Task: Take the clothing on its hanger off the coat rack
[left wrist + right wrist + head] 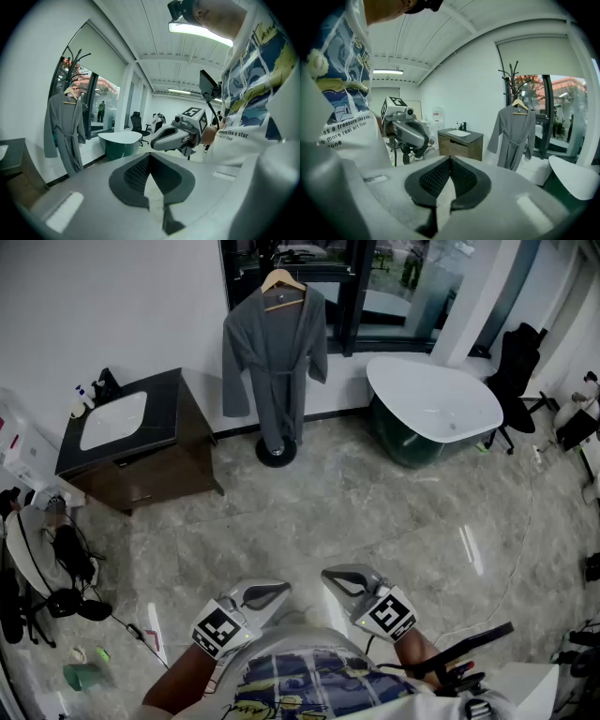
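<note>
A grey bathrobe (274, 362) hangs on a wooden hanger (282, 283) from a black coat rack (277, 452) at the far wall by the window. The robe also shows at the left in the left gripper view (64, 131) and at the right in the right gripper view (514, 136). Both grippers are held close to my body, far from the robe. My left gripper (277, 591) is shut with nothing in it, jaws meeting (149, 155). My right gripper (328, 576) is also shut and empty (450, 159).
A dark vanity with a white sink (131, 442) stands left of the rack. A white and green bathtub (433, 409) sits to the right, with a black chair (514, 371) beyond. Stands, cables and gear (56, 568) crowd the left floor edge.
</note>
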A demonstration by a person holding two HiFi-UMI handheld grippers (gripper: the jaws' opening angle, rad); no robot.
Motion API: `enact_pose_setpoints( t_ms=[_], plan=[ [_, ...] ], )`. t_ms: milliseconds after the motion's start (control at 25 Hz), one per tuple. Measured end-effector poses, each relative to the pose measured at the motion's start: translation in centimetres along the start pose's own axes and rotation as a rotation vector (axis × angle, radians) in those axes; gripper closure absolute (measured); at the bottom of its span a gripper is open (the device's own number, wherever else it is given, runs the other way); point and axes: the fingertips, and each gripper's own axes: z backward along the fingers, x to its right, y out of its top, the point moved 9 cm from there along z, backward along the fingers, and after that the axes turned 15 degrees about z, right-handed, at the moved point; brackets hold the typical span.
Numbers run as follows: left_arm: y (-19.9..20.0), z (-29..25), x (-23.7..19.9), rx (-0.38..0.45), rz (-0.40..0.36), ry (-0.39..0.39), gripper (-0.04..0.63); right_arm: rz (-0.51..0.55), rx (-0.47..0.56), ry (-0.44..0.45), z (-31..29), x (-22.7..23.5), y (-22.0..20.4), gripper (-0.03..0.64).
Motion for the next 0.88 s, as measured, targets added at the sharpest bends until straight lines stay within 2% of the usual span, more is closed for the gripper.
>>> enact_pose_setpoints(
  t_ms=[280,440,600,720,760,880],
  plan=[
    [-1.5,5.0,-2.1,-0.009,0.030,-0.011,0.594,0.011,-0.024,0.009,-4.2,-2.5,2.5,0.615],
    [-2.3,7.6,-3.6,-0.020,0.021,-0.011,0.594,0.012,-0.023,0.007,-6.8,-4.1,3.4,0.615],
    [-3.4,9.6,-5.4,-0.034,0.046,-0.024,0.594,-0.056,-0.004,-0.016,-8.9,-5.4,3.9,0.615],
    [-3.5,10.1,-6.9,-0.032,0.057,-0.020,0.594,-0.095,-0.008,-0.059,-9.7,-5.1,4.3,0.600],
    [-3.3,10.0,-7.4,-0.020,0.059,-0.014,0.594,-0.096,-0.014,-0.066,-9.7,-4.7,4.4,0.580],
    [-2.3,8.9,-9.4,0.016,0.064,0.010,0.592,-0.095,-0.027,-0.070,-10.0,-2.7,3.6,0.574]
  ],
)
